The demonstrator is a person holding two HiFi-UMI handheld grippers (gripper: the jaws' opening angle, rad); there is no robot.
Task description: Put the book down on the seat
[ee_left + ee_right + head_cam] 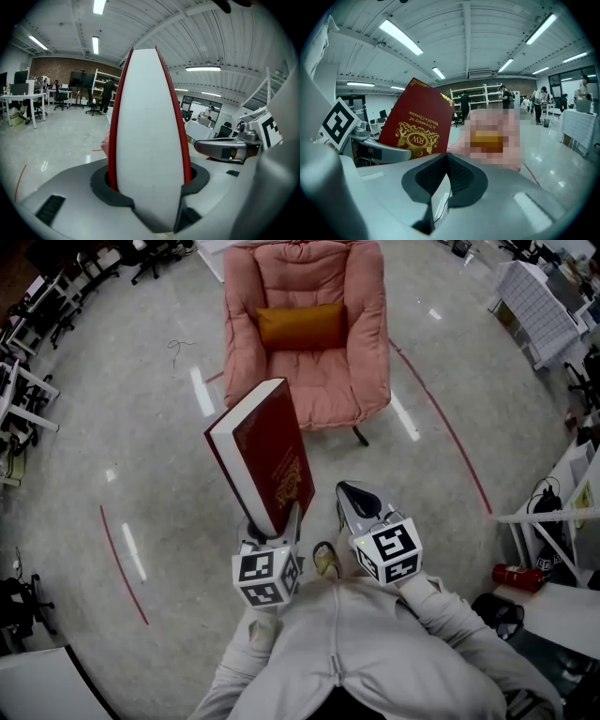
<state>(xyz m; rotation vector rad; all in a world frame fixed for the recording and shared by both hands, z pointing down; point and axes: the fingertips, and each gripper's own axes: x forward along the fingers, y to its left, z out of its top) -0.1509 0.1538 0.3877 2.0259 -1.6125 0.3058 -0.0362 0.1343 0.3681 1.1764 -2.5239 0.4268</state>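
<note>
So your left tool [274, 524] is clamped on the lower end of the book [265, 448]. In the left gripper view the white page edges fill the gap between the jaws, with a dark red cover pressed against each pad. The book is up in the air over the floor [141, 437], dead centre of the head view. It stands on end and leans toward the upper left of the frame, with the gold-stamped cover facing right. It's not on anything yet. Its top corner just overlaps the front edge of the seat [323, 395] in the picture, but it's clearly hanging in front of the pink armchair [370, 324], not resting on it. The armchair sits at the top middle of the frame, with an orange cushion [300, 325] propped against the backrest and the seat below it bare. Your right tool [359, 501] is just right of the left one, close beside it but not touching the book. Its jaws are pressed together with nothing between them. From the right gripper view the book's cover sits in the upper left, and the left tool pokes in at the left edge below it.
</note>
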